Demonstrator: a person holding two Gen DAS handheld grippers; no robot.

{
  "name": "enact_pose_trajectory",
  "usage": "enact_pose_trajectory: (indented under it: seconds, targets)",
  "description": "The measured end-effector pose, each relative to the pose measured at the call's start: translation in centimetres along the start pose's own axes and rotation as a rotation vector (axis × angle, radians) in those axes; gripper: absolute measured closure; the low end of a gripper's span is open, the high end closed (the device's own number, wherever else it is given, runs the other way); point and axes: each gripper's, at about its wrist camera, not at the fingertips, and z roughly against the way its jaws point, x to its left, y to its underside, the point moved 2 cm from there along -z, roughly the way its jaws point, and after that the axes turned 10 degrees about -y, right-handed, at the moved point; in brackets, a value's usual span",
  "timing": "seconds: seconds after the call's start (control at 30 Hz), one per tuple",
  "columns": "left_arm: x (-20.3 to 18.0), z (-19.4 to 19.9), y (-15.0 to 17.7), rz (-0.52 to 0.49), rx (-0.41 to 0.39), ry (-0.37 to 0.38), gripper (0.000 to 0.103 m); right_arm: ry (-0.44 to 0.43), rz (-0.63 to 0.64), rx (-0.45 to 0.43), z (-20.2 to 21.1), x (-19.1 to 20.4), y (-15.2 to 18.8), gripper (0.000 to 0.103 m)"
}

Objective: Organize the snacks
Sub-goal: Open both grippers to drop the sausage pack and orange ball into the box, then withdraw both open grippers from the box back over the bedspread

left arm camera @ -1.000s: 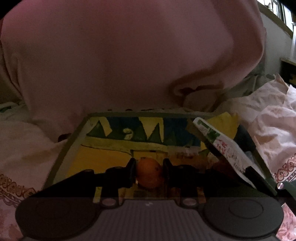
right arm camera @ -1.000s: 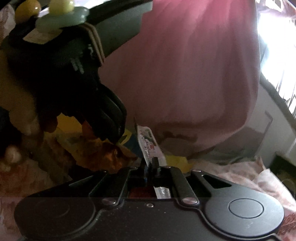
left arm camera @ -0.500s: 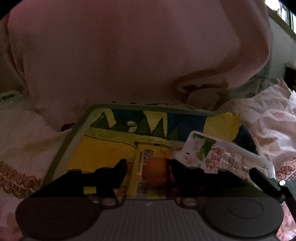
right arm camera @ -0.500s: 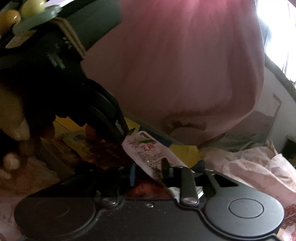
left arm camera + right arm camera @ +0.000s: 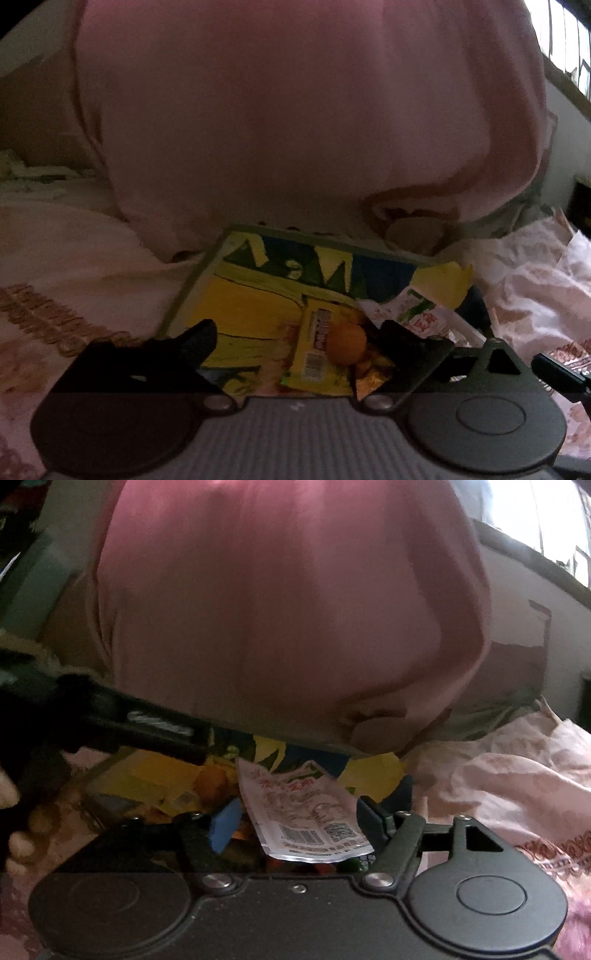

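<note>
- Biggest thing in both wrist views is the person's pink top [image 5: 288,122], filling the whole upper half, with pale patterned bedding [image 5: 532,291] spread around below it.
- On the bedding sits a flat box [image 5: 258,295] with a loud yellow, blue and green print, and the snacks are lying in it.
- The left gripper [image 5: 295,341] hangs over the near end of the box with its jaws spread wide; they've just been opening, and nothing is pinched.
- The right gripper [image 5: 293,818] is also parted and has just been opening. The white snack packet [image 5: 306,812] lies between its fingers, barcode end nearest the camera. The packet looks loose, not squeezed.
- A yellow snack wrapper [image 5: 317,350] lies flat in the gap between the left fingers, label up.
- The small orange round snack [image 5: 346,343] rests on that wrapper, close to the left gripper's right-hand finger but clear of it as far as the blur allows.
</note>
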Motion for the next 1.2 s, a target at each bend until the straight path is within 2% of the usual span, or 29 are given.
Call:
enact_pose_trajectory:
  seconds: [0.2, 0.5, 0.9, 1.2]
  targets:
    - [2.2, 4.4, 0.6, 0.024, -0.027, -0.022, 0.001, 0.005, -0.032, -0.022, 2.9, -0.2, -0.8, 0.022]
    - [5.1, 10.2, 3.5, 0.065, -0.038, -0.048, 0.001, 0.002, -0.087, -0.044, 8.6, 0.9, -0.5, 0.009]
    - [8.6, 15.8, 7.7, 0.077, -0.073, -0.104, 0.001, -0.014, -0.101, -0.057, 14.9, 4.0, 1.1, 0.005]
    - [10.0, 18.6, 10.0, 0.053, -0.09, -0.113, 0.001, -0.002, -0.117, -0.064, 18.3, 5.5, 2.7, 0.002]
